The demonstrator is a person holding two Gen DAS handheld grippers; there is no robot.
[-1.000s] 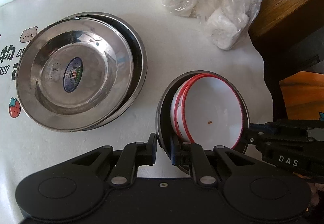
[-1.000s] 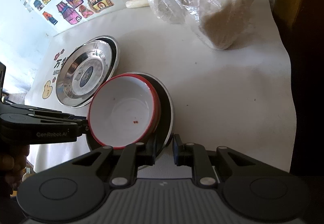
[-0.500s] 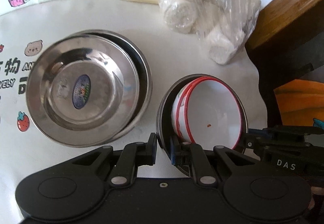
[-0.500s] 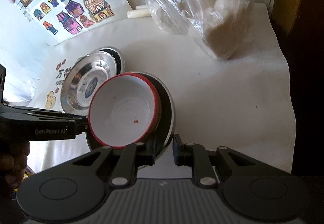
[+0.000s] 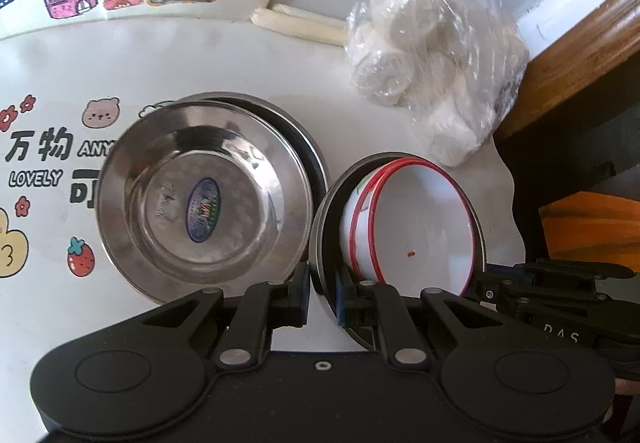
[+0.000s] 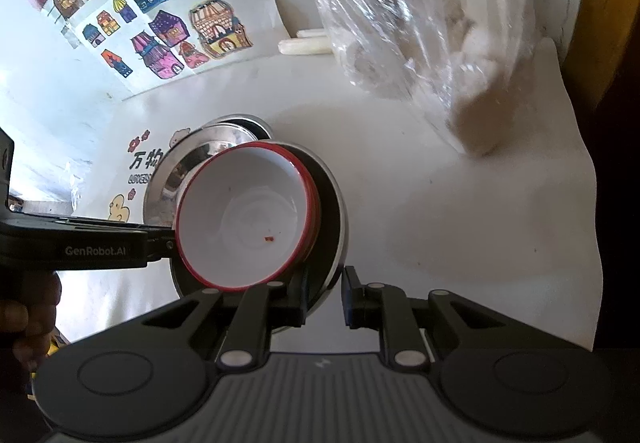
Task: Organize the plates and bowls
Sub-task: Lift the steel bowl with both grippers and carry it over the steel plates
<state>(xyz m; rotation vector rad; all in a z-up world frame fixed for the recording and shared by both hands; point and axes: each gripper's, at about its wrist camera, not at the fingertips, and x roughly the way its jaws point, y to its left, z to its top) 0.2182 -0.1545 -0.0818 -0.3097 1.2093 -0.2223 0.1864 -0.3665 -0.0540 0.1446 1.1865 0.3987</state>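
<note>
A steel bowl (image 5: 322, 219) holds two nested white bowls with red rims (image 5: 420, 227). My left gripper (image 5: 323, 295) is shut on the steel bowl's near-left rim. My right gripper (image 6: 324, 297) is shut on the same steel bowl's rim (image 6: 340, 227) from the other side; the white bowls (image 6: 248, 215) show inside it. The bowl stack is held above the table. A stack of steel plates (image 5: 200, 199) lies on the white cloth to the left, also in the right wrist view (image 6: 188, 159).
A clear plastic bag of white rolls (image 5: 432, 71) lies at the back right, also in the right wrist view (image 6: 432, 39). Pale sticks (image 5: 296, 23) lie behind. A wooden frame (image 5: 580, 55) borders the right. The printed cloth (image 5: 44, 159) has cartoon pictures.
Both grippers have risen with the bowl stack held between them; the table and steel plates look smaller and farther away. The grips have not changed.
</note>
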